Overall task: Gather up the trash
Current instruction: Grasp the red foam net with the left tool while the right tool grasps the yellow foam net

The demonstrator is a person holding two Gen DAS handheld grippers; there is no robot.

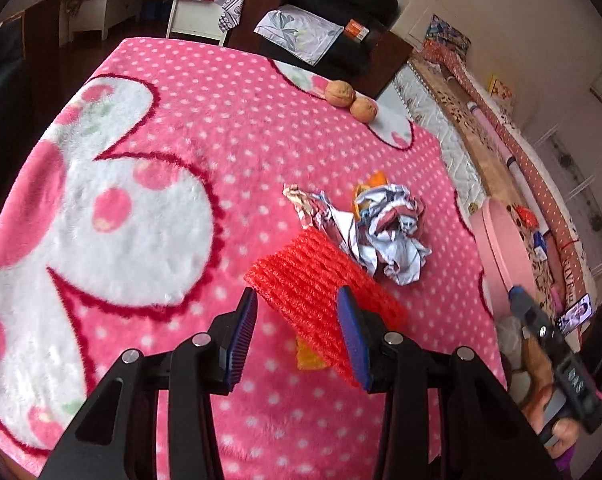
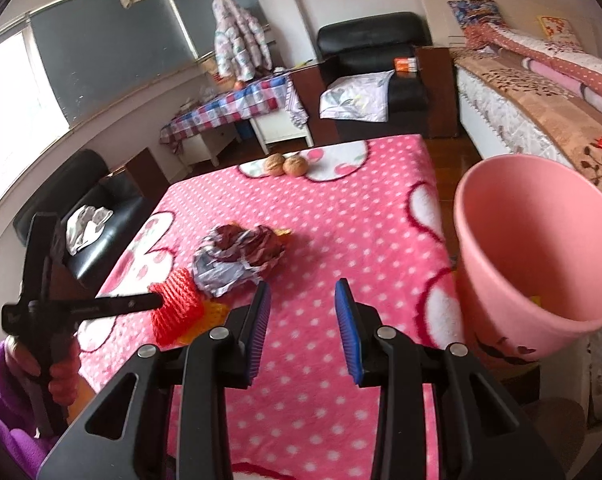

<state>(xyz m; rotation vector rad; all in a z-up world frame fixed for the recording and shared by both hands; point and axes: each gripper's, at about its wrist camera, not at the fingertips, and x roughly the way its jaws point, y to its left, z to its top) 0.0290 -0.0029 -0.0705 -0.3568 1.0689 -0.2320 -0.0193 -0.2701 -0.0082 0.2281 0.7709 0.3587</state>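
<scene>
The red foam net [image 1: 321,292], at twelve o'clock of the unclenched, empty left gripper [image 1: 297,336], is best straddled squarely before the jaws are closed.

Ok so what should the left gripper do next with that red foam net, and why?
Probably ease the left gripper down a little further and close. Its jaws stand open around the red foam net, which lies on the pink blanket and is not yet pinched; the pink bin waits alongside.

Black armchair [image 2: 375,68] against pale wall, checked-cloth side table [image 2: 229,110] left of it, bed [image 2: 541,100] right, bright window [image 2: 9,120] far left.
</scene>
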